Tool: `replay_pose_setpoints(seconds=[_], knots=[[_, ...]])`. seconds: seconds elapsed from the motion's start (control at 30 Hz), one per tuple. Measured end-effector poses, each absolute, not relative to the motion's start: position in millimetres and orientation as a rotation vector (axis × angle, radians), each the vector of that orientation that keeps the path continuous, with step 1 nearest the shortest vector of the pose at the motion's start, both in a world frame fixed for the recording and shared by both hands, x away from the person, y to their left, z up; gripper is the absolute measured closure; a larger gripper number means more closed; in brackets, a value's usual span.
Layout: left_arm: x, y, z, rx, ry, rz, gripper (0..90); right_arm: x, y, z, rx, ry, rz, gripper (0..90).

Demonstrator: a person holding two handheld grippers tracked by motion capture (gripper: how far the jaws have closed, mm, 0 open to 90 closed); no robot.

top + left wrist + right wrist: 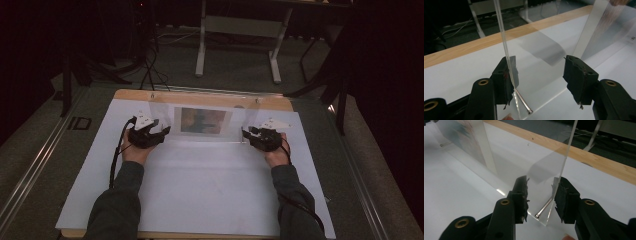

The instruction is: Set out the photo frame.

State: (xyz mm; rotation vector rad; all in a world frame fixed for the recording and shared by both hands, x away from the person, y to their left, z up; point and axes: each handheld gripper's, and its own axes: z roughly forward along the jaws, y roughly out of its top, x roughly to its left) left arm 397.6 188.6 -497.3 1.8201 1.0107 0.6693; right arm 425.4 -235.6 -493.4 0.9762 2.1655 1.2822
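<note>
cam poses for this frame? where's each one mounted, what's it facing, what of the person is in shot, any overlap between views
High view: above the person's side, looking forward and down at the table; forearms, left gripper and right gripper show.
Left gripper view: on the left gripper, facing the clear frame edge-on; jaws apart.
Right gripper view: on the right gripper, facing the frame's other side edge; jaws apart.
Shared: frame, picture, table.

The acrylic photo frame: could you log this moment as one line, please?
acrylic frame upright on white board | left gripper open at edge | right gripper open astride edge
</note>
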Motion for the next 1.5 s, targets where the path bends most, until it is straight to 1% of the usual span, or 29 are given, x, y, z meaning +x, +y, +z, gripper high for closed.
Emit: replay_pose_setpoints(seconds=[0.2, 0.4, 0.7, 1.07, 1.5], knots=[[400.8, 185.7, -496.0, 1.82, 1.024, 0.665, 43.6, 430.4, -236.3, -492.3, 1.013, 2.164, 1.283, 63.5], [398.5, 182.5, -493.6, 1.824, 1.018, 0.662, 43.6, 426.9, -239.1, -490.5, 1.016, 2.162, 1.277, 63.5], [388.5, 177.7, -486.5, 1.831, 1.016, 0.642, 43.4, 411.4, -244.7, -485.7, 1.041, 2.159, 1.277, 63.4], [372.6, 180.0, -494.1, 1.803, 1.043, 0.582, 42.8, 391.6, -245.3, -485.8, 1.079, 2.161, 1.28, 63.0], [354.5, 187.8, -492.7, 1.813, 1.045, 0.573, 42.7, 371.7, -237.5, -484.0, 1.068, 2.191, 1.257, 63.2]])
